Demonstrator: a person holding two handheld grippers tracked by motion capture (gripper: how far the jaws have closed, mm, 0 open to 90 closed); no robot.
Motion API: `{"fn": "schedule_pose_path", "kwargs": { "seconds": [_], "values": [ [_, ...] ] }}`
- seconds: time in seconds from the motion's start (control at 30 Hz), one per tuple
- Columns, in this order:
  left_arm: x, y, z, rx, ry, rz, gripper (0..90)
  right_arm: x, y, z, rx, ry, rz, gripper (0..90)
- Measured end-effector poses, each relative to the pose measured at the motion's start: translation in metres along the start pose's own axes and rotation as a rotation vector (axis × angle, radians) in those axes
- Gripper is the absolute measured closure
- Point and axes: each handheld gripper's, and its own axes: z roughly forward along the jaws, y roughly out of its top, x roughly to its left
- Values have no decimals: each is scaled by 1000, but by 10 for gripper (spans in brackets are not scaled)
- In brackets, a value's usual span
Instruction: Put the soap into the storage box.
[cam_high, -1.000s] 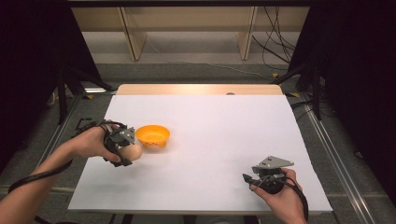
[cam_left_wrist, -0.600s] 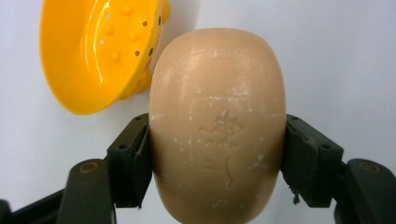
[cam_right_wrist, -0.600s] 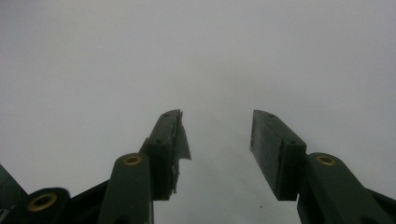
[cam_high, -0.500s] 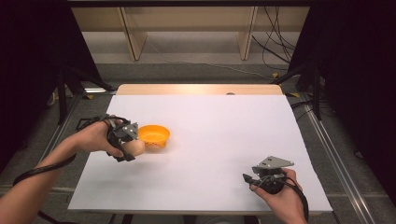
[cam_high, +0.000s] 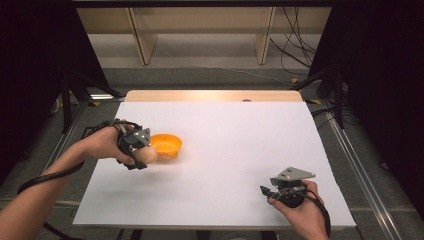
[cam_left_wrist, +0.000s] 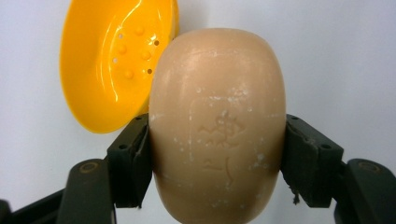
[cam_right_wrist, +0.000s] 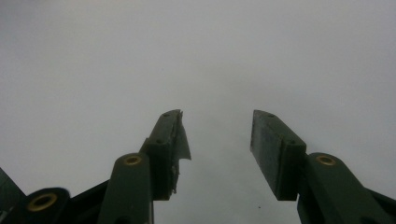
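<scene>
Soap bar (cam_left_wrist: 217, 130), tan and oval, sits clamped across its short sides in the left gripper (cam_high: 141, 150), long axis running out along the jaws. The yellow soap dish (cam_left_wrist: 112, 65), seemingly empty, lies at eleven o'clock just past it. The right gripper (cam_right_wrist: 215, 140) rests parted, holding nothing, well away.

A white surface (cam_high: 240, 150) with a pale wooden strip (cam_high: 215, 95) along its far edge stands on a grey floor (cam_high: 200, 75). Beyond it rise light wooden shelf uprights (cam_high: 142, 35), with black cables (cam_high: 295, 50) trailing over the floor at right. Dark curtains (cam_high: 35, 65) close in both sides, and metal rails (cam_high: 360, 175) flank the surface.
</scene>
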Motion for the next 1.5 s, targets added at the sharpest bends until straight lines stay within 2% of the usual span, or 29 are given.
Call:
{"fn": "schedule_pose_path", "kwargs": {
  "seconds": [0.07, 0.1, 0.33, 0.37, 0.4, 0.7, 1.4, 1.43, 1.5],
  "values": [
    [2, 1, 0, -1, 7, 17, 323, -1, 0, 0, -1, -1, -21, 539],
    [1, 1, -1, 1, 2, 1, 323, -1, 0, 0, -1, -1, -20, 538],
    [5, 4, -1, 0, 6, 17, 323, -2, 0, 0, -5, -1, -17, 539],
    [7, 5, -1, -2, 14, 35, 323, -3, 0, 1, -11, -3, -31, 539],
    [6, 6, -1, -1, 8, 18, 323, -3, 0, 1, -12, -3, -34, 539],
    [10, 12, 0, -3, 14, 44, 323, -2, 0, 0, -12, -4, -25, 538],
    [23, 21, 4, -19, 11, 55, 323, -4, -1, 0, -19, -8, -39, 536],
    [24, 22, 4, -15, 9, 59, 323, -2, 0, -1, -10, -2, -18, 536],
    [25, 23, 5, -16, 9, 58, 323, -2, 0, -1, -11, -3, -18, 535]
  ]
}}
